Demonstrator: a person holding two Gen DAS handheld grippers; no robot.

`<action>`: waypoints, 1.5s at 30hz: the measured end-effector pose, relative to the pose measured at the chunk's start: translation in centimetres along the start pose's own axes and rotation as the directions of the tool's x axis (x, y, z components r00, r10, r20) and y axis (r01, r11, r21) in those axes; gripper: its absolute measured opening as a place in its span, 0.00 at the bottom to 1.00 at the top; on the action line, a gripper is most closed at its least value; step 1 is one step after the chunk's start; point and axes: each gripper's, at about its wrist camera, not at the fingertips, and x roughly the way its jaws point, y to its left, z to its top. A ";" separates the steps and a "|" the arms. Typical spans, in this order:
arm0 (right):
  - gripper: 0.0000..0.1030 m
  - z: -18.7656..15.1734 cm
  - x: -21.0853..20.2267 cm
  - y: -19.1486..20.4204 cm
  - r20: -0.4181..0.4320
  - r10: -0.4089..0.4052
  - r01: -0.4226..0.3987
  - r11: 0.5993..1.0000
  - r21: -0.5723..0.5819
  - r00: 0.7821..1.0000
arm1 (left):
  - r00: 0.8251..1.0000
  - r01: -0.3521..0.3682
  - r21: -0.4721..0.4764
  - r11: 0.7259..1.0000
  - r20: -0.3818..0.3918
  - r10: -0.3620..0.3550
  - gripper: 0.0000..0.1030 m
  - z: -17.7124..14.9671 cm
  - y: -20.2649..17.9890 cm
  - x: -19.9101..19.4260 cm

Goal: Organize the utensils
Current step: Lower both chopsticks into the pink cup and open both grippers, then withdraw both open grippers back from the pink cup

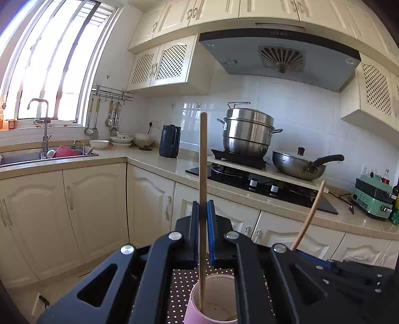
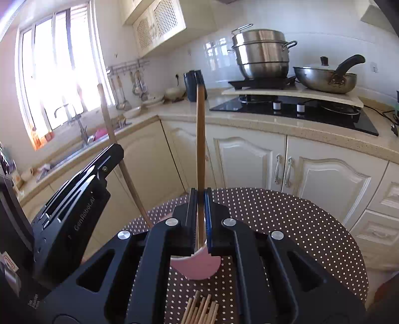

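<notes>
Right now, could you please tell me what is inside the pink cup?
The pink cup holds the lower end of one chopstick, gripped by the left gripper. Its bottom otherwise looks bare, though the fingers cover the rim's sides.

Strong daylight is pouring in through the window (image 1: 47,64), which is blowing out to near white in both views, worst in the right wrist view (image 2: 59,74), where it is washing over the sink area. The white wall tiles (image 1: 294,109) and the steel pot (image 1: 247,132) are catching bright reflections. Fisheye distortion is bending the cabinets (image 1: 224,12) and darkening the corners. Everything is staying fairly sharp, with slight softness toward the edges.
</notes>
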 end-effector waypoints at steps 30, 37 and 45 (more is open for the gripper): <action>0.83 -2.5 -6.4 0.2 0.033 -0.098 0.098 0.995 0.003 0.995 | 0.998 0.052 0.091 0.994 -0.043 -0.048 0.37 -1.6 1.0 -7.8; 0.87 -4.8 -8.1 -0.3 0.034 -0.107 0.108 0.994 -0.002 0.994 | 0.997 0.049 0.112 0.992 -0.062 -0.042 0.41 -2.9 1.2 -9.8; 0.91 -8.2 -8.5 -0.6 -0.039 -0.119 0.119 0.993 0.003 0.992 | 0.991 0.081 0.136 0.987 -0.120 -0.064 0.43 -5.5 1.1 -11.2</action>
